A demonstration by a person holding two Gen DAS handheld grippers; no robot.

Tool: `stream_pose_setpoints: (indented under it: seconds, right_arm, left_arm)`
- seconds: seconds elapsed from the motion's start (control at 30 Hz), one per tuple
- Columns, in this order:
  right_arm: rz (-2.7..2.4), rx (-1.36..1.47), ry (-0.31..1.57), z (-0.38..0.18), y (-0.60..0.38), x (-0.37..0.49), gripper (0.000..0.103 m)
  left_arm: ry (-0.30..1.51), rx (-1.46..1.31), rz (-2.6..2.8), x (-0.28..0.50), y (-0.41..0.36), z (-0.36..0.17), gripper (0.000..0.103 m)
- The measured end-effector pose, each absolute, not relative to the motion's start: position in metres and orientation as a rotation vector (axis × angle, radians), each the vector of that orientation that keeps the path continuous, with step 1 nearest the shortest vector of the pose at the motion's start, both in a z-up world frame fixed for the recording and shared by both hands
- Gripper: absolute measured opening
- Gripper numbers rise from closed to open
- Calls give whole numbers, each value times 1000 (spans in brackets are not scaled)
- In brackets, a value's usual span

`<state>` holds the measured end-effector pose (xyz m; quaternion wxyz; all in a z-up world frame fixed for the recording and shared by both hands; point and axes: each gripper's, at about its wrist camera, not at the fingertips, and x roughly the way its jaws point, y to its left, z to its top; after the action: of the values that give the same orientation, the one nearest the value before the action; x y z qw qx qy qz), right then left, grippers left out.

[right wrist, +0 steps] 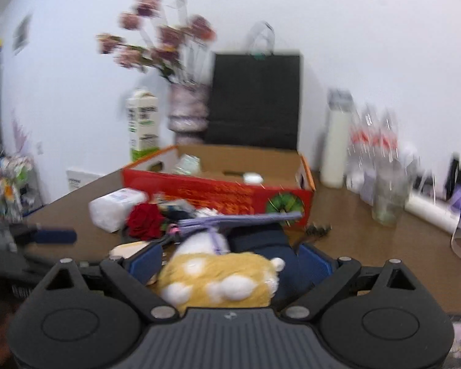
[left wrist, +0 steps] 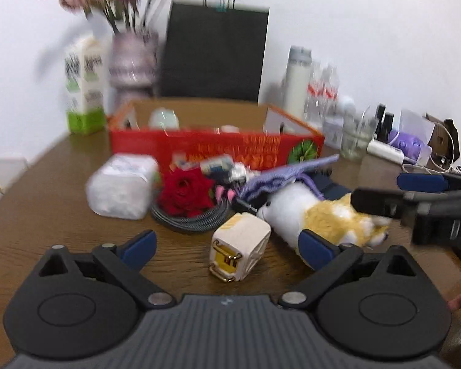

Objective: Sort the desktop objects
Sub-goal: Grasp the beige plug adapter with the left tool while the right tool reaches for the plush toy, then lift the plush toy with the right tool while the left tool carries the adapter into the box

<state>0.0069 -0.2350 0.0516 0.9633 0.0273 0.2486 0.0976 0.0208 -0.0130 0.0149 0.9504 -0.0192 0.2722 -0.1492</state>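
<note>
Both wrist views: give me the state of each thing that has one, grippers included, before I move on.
left gripper: open, holding nothing, cream charger ahead of it.
right gripper: open, plush toy between its fingers, not clamped.
plush toy: lying on its side on the table.
cream charger: lying on the table, free.
red box: open-topped, a few items inside.
red rose: lying outside the box.
tissue pack: lying outside the box.
</note>
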Motion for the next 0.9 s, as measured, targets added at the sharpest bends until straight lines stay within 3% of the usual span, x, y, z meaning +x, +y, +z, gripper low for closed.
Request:
stream_pose_setpoints:
  seconds: [0.03,0.13,0.17,0.2,0.27,0.33,0.37,0.43,0.47,0.5,0.63,0.67,0.73,0.77,0.9]
  right_arm:
    - [213,120,541,48,-242,17,91]
    - [258,258,637,32,-254,33,71]
    - [274,295,643,30,-255,29,67]
    - [285,294,659,32,-254,22,64]
    - [311,243,678,38,-248,-2,56]
    - [359,178,724,40,-239,-23,58]
    - [380,149,750,41,-236,-32,67]
    - [378,149,743,44,-238,-43,80]
    - [376,173,725,47,-242,-43,83]
    - [376,212,708,49,-246,-40,83]
    - [350,390,724,40,-256,0,83]
    - [333,416,750,33,-254,16,83]
    - [313,440,792,21,-247,41,79]
    - [308,439,824,15,-241,52,70]
    - [444,397,850,16,-215,47,50]
  left_arm:
    - [574,-72,-316,29,-11,12,94]
    - [644,-164,-336,42,-2,2,68]
    - [662,-158,-333,40,-2,1,49]
    - [664,-142,-328,35,-1,2,37]
    - [657,-117,-287,18,3,3,36]
    - [666,-129,-249,2,11,6,36]
    - [673,-151,-248,-6,18,6,36]
    - [680,-180,-253,-10,26,6,46]
    - [686,-184,-238,-8,28,7,63]
    - [682,-180,-227,-5,29,7,71]
    - [670,-132,-222,14,22,13,72]
    - [673,-111,-218,17,18,14,71]
    - [687,-87,-222,19,13,12,57]
    - [699,-97,-240,18,13,10,35]
    - [697,-119,-250,6,20,12,32]
